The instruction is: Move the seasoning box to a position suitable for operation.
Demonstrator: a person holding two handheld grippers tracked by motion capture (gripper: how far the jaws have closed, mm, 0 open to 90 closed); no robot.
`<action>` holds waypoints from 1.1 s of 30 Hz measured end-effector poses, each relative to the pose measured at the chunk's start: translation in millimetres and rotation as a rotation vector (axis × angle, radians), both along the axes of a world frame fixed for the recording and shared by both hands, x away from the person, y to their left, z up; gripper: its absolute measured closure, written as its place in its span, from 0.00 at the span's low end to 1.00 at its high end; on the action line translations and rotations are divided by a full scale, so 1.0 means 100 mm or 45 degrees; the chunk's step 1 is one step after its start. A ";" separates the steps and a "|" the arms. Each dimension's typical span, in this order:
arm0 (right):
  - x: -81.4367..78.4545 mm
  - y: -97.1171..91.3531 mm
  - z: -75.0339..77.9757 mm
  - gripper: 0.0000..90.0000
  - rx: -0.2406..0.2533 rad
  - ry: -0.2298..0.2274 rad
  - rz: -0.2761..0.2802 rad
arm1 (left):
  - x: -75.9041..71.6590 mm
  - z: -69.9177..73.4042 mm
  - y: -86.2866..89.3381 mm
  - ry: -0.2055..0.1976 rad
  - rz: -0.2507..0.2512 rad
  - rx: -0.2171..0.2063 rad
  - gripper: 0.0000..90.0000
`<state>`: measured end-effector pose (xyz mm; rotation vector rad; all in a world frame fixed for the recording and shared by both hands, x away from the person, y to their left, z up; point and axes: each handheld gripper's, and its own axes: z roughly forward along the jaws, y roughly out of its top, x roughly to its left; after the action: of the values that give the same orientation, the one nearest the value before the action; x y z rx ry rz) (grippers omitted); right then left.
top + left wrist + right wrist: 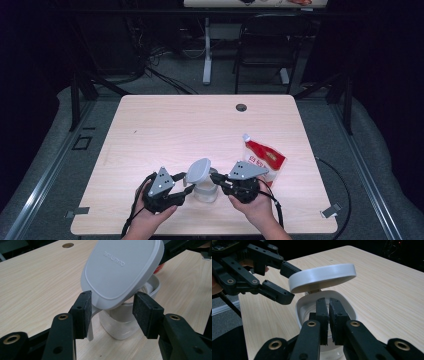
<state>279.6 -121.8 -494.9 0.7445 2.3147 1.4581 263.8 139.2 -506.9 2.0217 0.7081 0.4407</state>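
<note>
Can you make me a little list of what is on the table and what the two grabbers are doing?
table: light wood table
container: clear box, open
lid: grey lid, tilted up over the container
left gripper: left gripper, jaws around the lid's lower edge
right gripper: right gripper, jaws nearly together on the container's rim
other thing: red pouch, lying to the right
</note>
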 end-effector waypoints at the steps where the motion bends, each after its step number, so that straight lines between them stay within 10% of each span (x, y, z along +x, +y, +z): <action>1: 0.00 -0.01 0.00 0.96 -0.003 0.000 -0.003 | 0.00 0.00 0.00 -0.006 0.002 -0.006 0.56; 33: -0.02 -0.12 -0.08 0.93 0.012 0.022 -0.029 | -0.04 0.03 0.09 -0.030 -0.016 -0.013 0.82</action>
<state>277.5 -133.4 -502.7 0.7867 2.3060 1.4599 260.1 148.6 -503.8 2.0070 0.6820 0.4516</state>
